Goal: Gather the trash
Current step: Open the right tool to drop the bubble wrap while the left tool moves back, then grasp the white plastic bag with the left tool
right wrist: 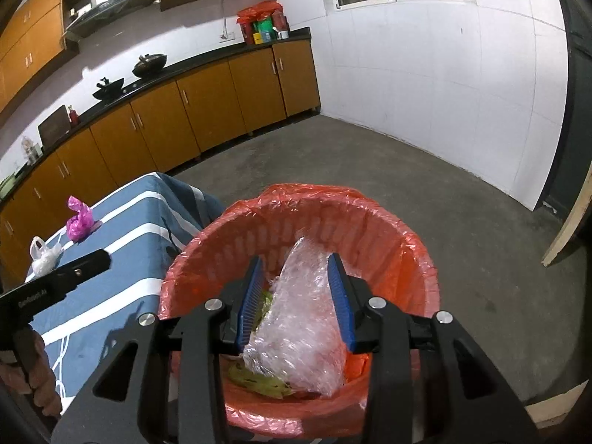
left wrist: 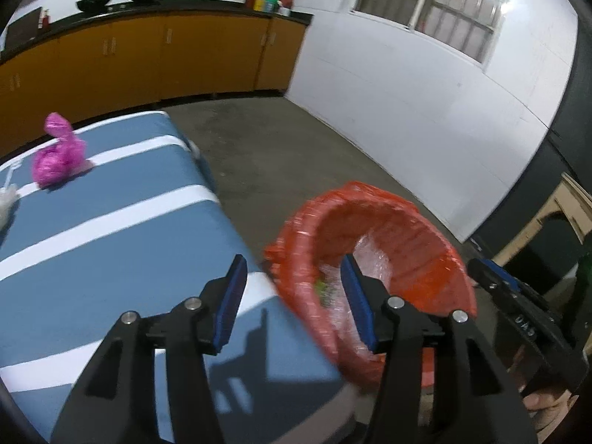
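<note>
Item: pink bag (left wrist: 57, 151) on bench (left wrist: 111, 229), ahead-left of my left hand-held gripper (left wrist: 292, 296), the nearer one, spread empty; right hand-held gripper (right wrist: 296, 303) spread over the bin (right wrist: 407, 240).

Both grippers, left (left wrist: 294, 298) and right (right wrist: 296, 298), are built from black angular linkages. Ribbed blue pads (right wrist: 249, 301) and silver pivot screws (right wrist: 375, 302) are fitted. White lettering is printed on the housing.

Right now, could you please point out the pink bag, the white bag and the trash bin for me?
pink bag (right wrist: 78, 225), right wrist view, on its bulging body.
white bag (right wrist: 43, 259), right wrist view, on its middle.
trash bin (right wrist: 414, 248), right wrist view, on its right rim.
</note>
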`<state>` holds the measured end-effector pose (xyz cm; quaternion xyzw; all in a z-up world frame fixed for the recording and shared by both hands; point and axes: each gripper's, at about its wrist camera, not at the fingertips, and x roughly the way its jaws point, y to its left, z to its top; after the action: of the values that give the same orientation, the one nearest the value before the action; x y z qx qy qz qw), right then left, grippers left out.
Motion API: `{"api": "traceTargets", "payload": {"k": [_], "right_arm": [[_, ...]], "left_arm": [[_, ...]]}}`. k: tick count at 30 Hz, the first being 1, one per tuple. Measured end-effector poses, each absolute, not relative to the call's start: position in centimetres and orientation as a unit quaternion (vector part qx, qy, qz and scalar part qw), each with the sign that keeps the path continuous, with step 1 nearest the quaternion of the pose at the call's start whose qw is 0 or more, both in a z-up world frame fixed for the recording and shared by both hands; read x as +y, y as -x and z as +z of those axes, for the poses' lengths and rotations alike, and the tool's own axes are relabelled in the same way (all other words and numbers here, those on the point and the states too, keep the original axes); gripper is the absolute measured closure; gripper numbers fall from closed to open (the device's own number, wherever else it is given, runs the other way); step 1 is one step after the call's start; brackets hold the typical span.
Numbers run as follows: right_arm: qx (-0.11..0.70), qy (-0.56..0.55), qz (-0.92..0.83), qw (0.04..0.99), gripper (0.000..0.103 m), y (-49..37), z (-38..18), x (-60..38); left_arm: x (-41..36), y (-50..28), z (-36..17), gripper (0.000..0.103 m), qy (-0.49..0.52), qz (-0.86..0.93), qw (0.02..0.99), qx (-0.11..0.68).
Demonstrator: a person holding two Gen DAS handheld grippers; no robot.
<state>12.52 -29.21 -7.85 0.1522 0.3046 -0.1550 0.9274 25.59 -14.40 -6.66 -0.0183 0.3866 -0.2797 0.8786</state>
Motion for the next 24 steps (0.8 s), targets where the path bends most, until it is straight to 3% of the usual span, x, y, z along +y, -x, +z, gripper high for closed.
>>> {"api": "traceTargets", "payload": {"k": [12,14,16,20,24], "right_arm": [[0.307,-0.140,-0.126,0.933,0.065,-14.6,-7.4,-26.2],[0.306,-0.137,-0.116,0.935,0.052,-15.4,-7.2,-25.1],[0.301,-0.133,-0.105,0.938,0.047,-16.1,-6.9,-23.9],[0.295,-0.123,-0.083,0.944,0.036,-18.0,-6.3,-21.4],[0.295,-0.112,-0.048,0.948,0.033,-20.5,-5.9,-18.1]], "left_arm": [[-4.3,-26.8,-5.8,0.038,0.010,-0.156,0.926,0.345],[-2.0,-27.1,-5.9,0.035,0.014,-0.129,0.931,0.341],[0.2,-27.5,-5.9,0.030,0.016,-0.100,0.936,0.338],[5.7,-28.6,-6.2,0.025,0.029,-0.031,0.942,0.334],[10.8,-29.9,-6.5,0.019,0.047,0.030,0.943,0.327]]}}
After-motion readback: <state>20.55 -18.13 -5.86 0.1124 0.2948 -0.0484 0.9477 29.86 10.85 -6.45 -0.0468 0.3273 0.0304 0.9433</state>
